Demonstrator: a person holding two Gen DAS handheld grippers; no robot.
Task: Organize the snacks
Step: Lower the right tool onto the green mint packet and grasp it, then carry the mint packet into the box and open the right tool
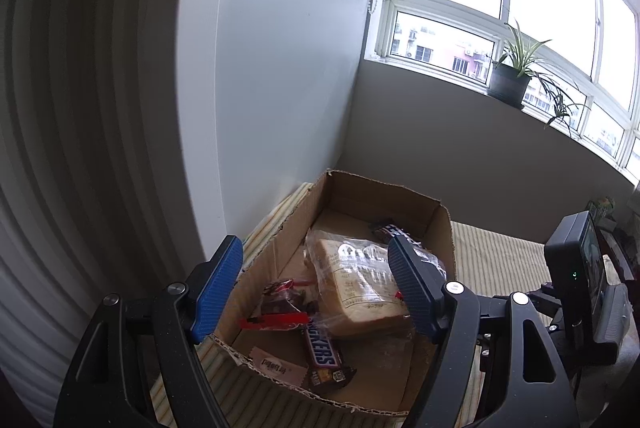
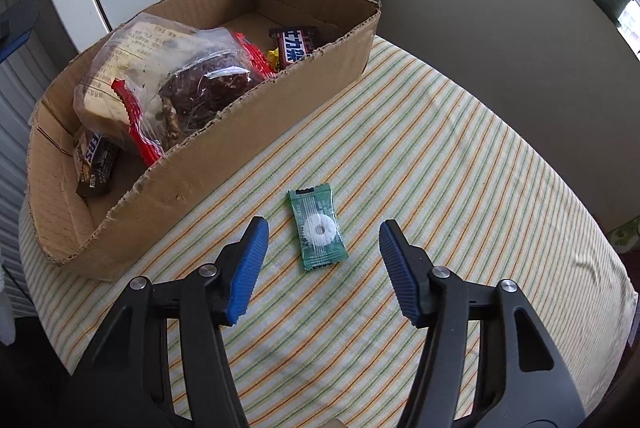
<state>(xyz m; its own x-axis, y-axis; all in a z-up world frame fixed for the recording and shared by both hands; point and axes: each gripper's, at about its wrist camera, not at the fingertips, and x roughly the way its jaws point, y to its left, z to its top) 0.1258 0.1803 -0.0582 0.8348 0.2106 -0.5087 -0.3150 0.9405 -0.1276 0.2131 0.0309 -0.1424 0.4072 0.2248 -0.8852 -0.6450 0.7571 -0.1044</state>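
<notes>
Green mint (image 2: 319,229) flat on striped cloth (image 2: 460,167), just beside cardboard box (image 2: 224,163), between right gripper (image 2: 320,242) pads, untouched; jaws spread. Left gripper (image 1: 316,286) jaws spread too, empty, above box. Inside: bread bag (image 1: 360,288), Snickers bar (image 1: 322,350), red-edged packet (image 1: 280,308).

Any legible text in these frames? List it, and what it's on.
"SNICKERS", first letter covered: brown bar at the near end of the cardboard box.
Blue-and-white characters, not Latin: second brown bar.
Upside-down print, unreadable: tan label.
Fine print, too small: bread bag.
Print too small: green mint wrapper.
</notes>
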